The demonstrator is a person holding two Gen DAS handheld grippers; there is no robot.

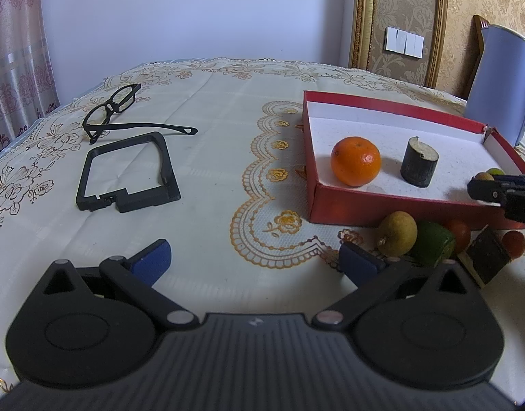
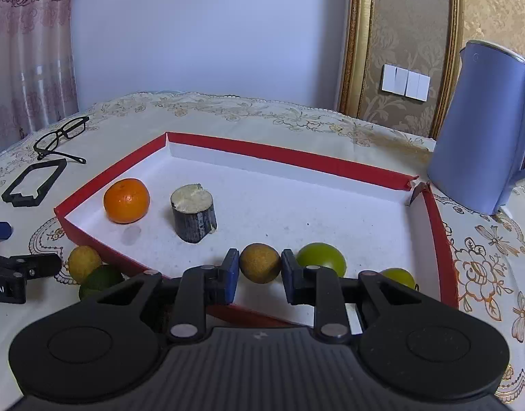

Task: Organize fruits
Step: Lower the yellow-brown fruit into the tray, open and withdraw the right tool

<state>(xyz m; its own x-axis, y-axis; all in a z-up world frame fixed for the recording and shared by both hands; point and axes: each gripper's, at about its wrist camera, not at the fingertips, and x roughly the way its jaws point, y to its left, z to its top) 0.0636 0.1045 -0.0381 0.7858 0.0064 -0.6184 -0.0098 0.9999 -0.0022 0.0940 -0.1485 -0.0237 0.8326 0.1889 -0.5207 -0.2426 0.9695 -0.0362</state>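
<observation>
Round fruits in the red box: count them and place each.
4. An orange at far left; a brownish fruit between the fingers of the right gripper; a green fruit beside it; a yellow-green fruit, partly hidden, further right. Others may be hidden.

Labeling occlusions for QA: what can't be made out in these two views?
- Right wrist: green fruit and small yellow-green fruit, lower parts hidden by the right tool.
- Left wrist: right tool cut off by the frame edge; its grasp unseen.
- Left wrist: red fruits partly hidden behind the dark block.

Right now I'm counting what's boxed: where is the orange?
The orange sits inside the red box near its left corner, just left of the dark cut stump, apart from it.
</observation>
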